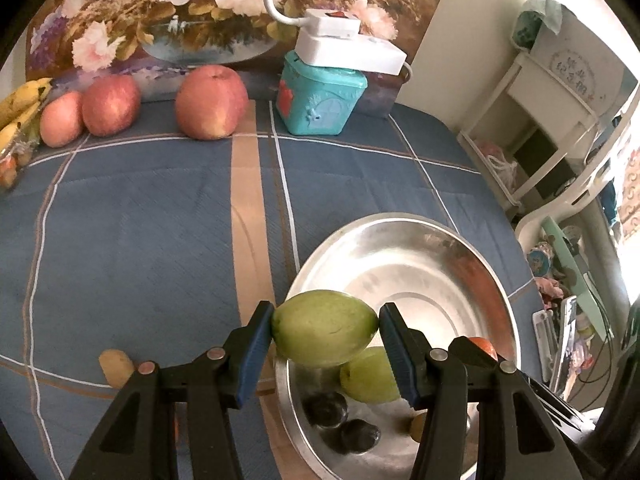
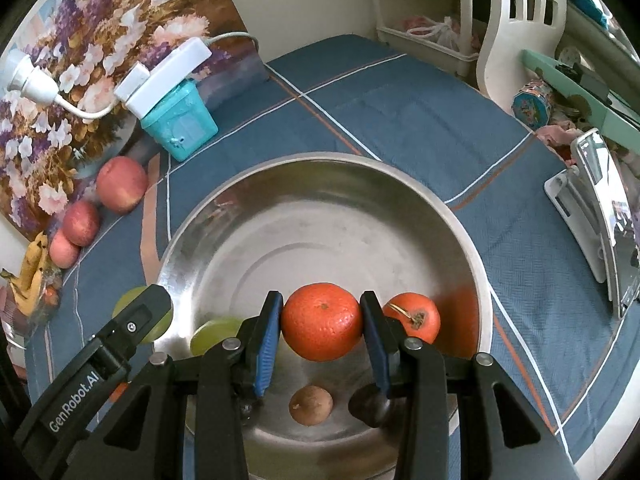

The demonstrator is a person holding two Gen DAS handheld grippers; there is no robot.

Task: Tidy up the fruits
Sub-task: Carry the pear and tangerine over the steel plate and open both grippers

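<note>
My left gripper [image 1: 326, 330] is shut on a green guava [image 1: 325, 332], held over the near left rim of the steel bowl [image 1: 472, 256]. In the bowl below lie a second green fruit [image 1: 370, 376], two dark plums [image 1: 325, 408] and a red fruit [image 1: 484, 346]. My right gripper [image 2: 322, 322] is shut on an orange mandarin [image 2: 321, 321] above the bowl [image 2: 320, 168]. Beside it in the bowl rest another mandarin [image 2: 414, 316], a brown fruit [image 2: 311, 405] and a green fruit [image 2: 214, 334]. The other gripper's black arm [image 2: 100, 356] reaches in at the left.
Three red apples [image 1: 211, 102] and bananas [image 1: 20, 108] lie at the back by a floral painting. A teal box [image 1: 320, 100] carries a white power strip [image 1: 348, 48]. A small potato [image 1: 116, 368] sits on the blue cloth. A phone stand [image 2: 592, 216] stands at the right.
</note>
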